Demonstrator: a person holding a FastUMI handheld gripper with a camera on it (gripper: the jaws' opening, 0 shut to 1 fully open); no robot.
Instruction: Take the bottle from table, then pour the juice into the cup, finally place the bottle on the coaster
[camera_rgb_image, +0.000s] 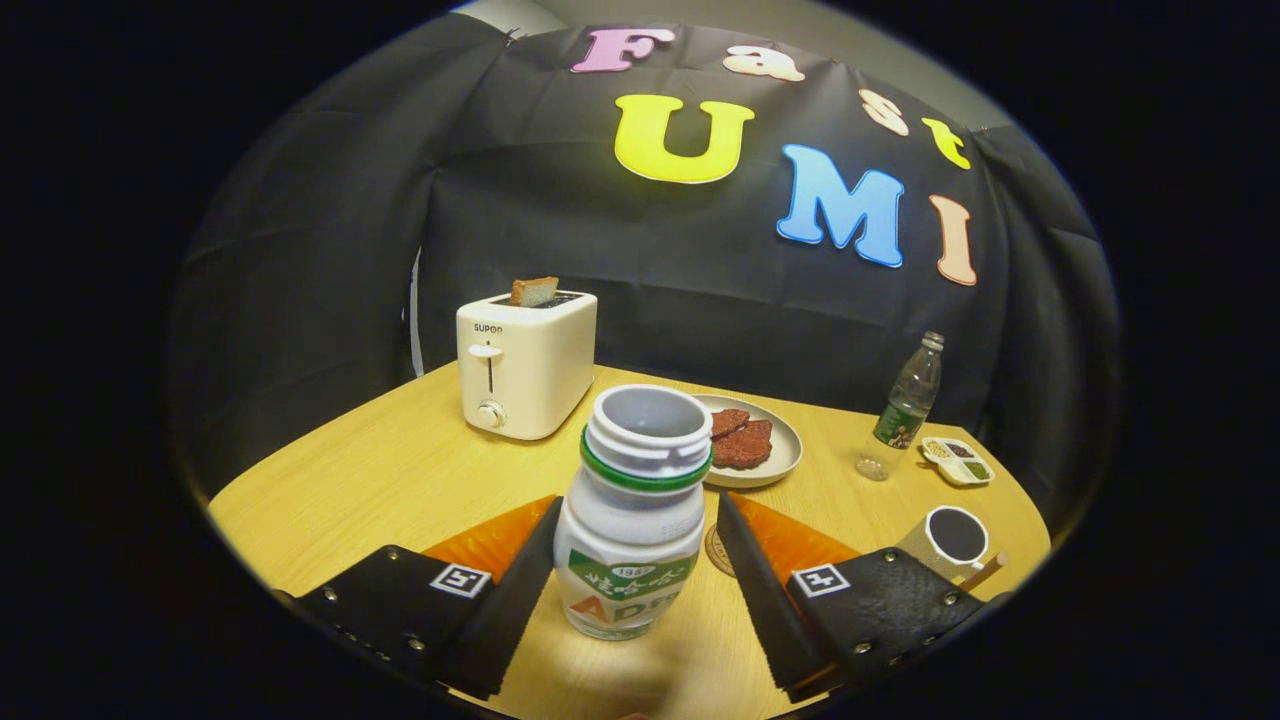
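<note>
Gripper: your gripper (636, 560) is spread wide, with one finger on each side of the bottle. You can see a small gap between the right finger and the bottle. The left finger (520, 575) is very close to the bottle, but you cannot tell if it touches.
Bottle: the white juice bottle (632, 520) stands up straight on the table, right between your fingers. It has no cap on, so you can see into its open top. A green ring goes around its neck.
Coaster: the small round brown coaster (716, 552) lies flat on the table just behind the bottle. Your right finger hides most of it.
Cup: the white cup (955, 538) sits past your right finger, near the table's edge. The inside looks dark. A thin stick pokes out next to it.
Table: the wooden table (400, 470) is light yellow.
Toaster: a cream toaster (525, 362) stands at the back, with a piece of bread sticking out of the top.
Plate: a pale plate (785, 455) with brown food sits just beyond the bottle.
Other things: a clear plastic bottle (905, 405) stands far off to the right. A little dish (957, 461) with small sections sits beside it.
</note>
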